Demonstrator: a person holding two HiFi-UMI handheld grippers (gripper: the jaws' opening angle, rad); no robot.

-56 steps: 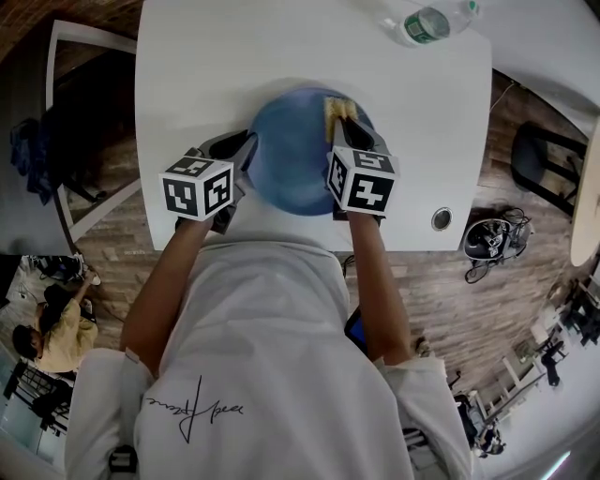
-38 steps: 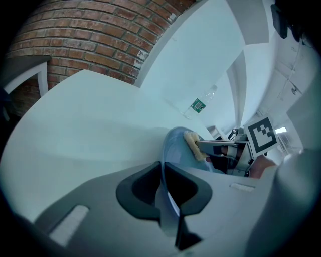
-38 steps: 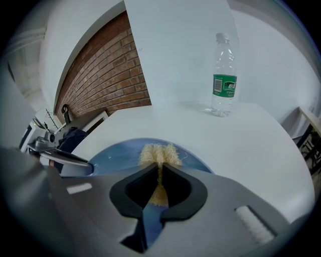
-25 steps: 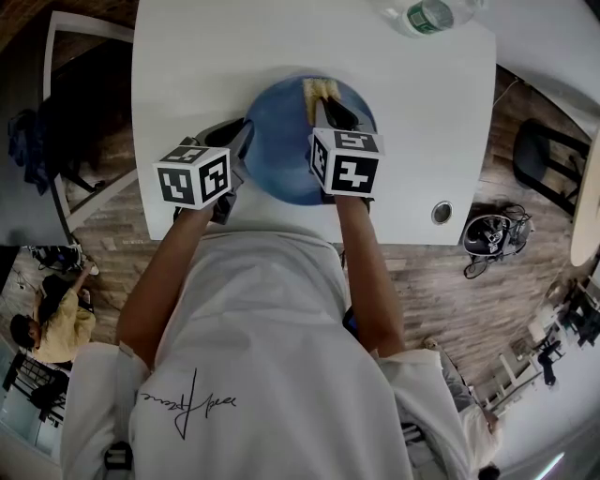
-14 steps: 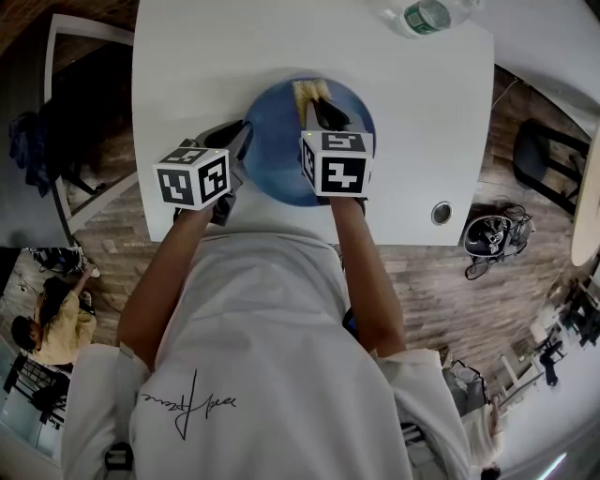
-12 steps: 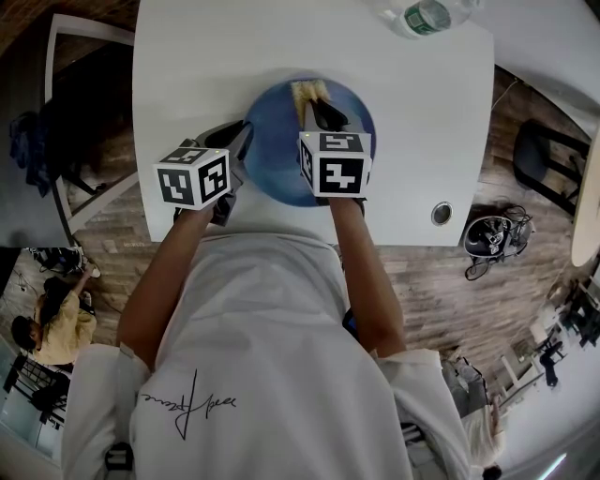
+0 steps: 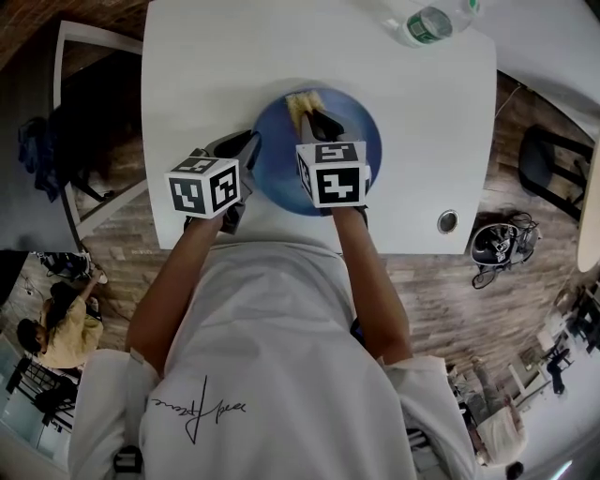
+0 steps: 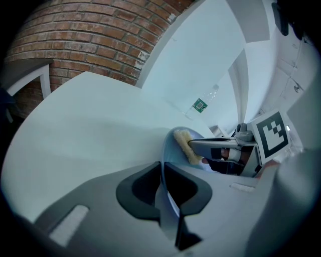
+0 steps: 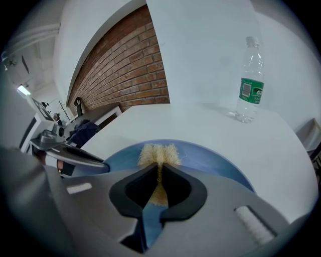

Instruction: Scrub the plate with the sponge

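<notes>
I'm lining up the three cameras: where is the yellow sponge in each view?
Head view: sponge upper centre, on the blue plate's far side, at the right gripper's tips.
Left gripper view: sponge right of centre, by the plate's rim.
Right gripper view: sponge centre, pinched in its jaws.
Shared landmark: the water bottle.

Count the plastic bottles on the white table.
1. The bottle stands upright near the table's far edge, beyond the blue plate; none appears hidden.
</notes>
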